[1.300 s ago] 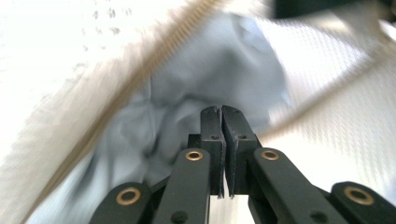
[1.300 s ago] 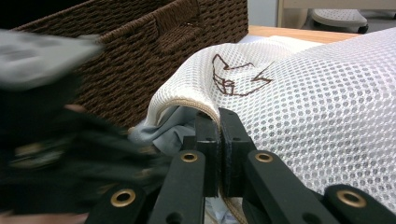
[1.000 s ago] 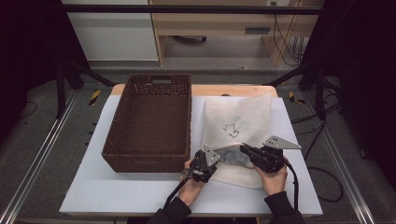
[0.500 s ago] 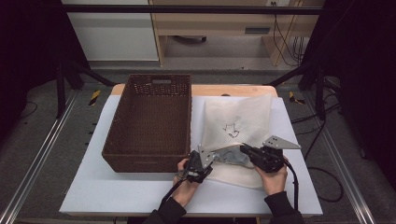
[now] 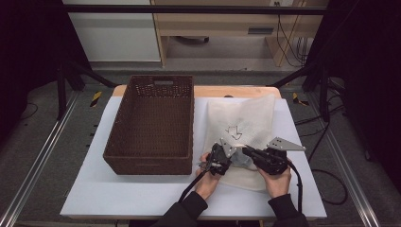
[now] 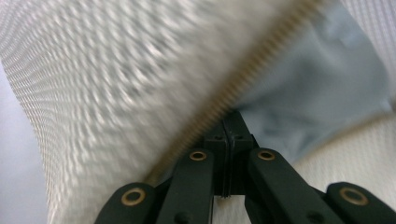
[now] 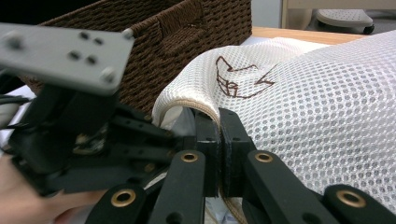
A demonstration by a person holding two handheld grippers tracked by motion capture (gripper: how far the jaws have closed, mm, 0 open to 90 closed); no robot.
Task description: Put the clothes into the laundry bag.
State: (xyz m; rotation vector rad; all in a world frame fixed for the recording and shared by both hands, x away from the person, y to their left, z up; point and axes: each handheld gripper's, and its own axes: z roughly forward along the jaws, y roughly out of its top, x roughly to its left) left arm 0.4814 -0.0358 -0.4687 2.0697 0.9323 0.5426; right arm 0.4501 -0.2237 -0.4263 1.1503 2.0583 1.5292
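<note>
The mesh laundry bag [image 5: 241,130] lies on the white table [image 5: 94,198] just right of the wicker basket [image 5: 153,123]; my right gripper [image 7: 219,122] is clenched on the bag's beige zipper edge to anchor it, I judge, while my left gripper [image 6: 229,122] has just closed its jaws at the zipper teeth [image 6: 261,58], seemingly on the slider. The left gripper view adds pale blue fabric [image 6: 317,93] inside the opening, which the high view cannot resolve.

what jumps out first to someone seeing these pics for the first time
A white mesh laundry bag with a dark arrow mark lies right of centre on the table, its near edge pinched by the left gripper and right gripper, both shut on its zip edge. Left of it stands an empty brown wicker basket.
</note>
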